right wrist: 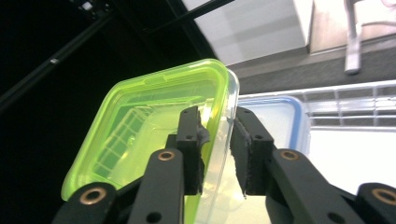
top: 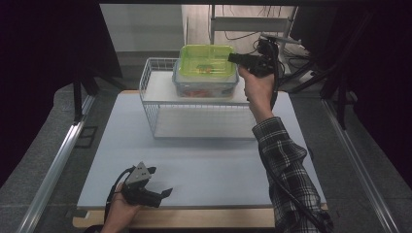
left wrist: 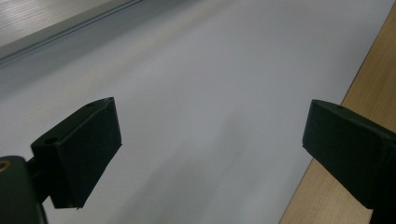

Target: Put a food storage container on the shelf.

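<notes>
A clear container with a lime-green lid sits stacked on a second clear container with a blue-rimmed lid, both on top of a white wire rack. My right gripper reaches the green container from its right side. Its jaws straddle the container's rim with slack around it, so they stand open. My left gripper rests low near the table's front left. Its jaws are wide open over the white mat with nothing between them.
The wire rack stands at the back middle of the white mat, with an open shelf space beneath its top. A wooden table edge runs along the front. Metal rails and dark stands flank the table.
</notes>
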A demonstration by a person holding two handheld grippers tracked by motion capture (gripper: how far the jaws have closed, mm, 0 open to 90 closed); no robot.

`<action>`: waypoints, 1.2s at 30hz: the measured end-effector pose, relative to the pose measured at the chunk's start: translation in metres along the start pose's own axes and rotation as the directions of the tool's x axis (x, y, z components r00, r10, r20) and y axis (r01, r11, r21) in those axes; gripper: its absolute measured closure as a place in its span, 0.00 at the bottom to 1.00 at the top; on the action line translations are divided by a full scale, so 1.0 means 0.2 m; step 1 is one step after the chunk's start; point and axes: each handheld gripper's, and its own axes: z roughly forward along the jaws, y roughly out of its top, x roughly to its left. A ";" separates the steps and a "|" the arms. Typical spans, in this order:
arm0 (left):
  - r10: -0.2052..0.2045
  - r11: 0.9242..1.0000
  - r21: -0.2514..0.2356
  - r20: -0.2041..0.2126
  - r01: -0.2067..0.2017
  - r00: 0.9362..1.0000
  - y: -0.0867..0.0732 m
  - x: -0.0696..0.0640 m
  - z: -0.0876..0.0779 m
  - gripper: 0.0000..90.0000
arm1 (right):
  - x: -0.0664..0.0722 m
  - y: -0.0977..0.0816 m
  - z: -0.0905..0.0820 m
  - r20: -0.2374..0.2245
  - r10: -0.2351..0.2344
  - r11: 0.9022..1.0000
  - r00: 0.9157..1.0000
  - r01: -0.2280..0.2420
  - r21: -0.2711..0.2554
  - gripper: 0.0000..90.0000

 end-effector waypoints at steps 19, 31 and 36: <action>-0.002 1.000 -0.005 0.000 0.002 1.000 0.00 0.00 0.00 0.05 | 0.01 -0.01 -0.01 0.026 -0.134 0.991 0.991 0.134 -0.015 0.47; -0.001 1.000 -0.001 -0.004 0.001 1.000 0.00 0.00 0.00 0.05 | 0.01 -0.10 -0.10 -0.076 -0.206 0.978 0.976 0.207 0.010 0.30; 0.000 1.000 -0.001 -0.005 0.000 1.000 0.00 0.00 0.00 0.05 | 0.01 -0.15 -0.11 -0.094 -0.236 0.970 0.967 0.240 0.029 0.27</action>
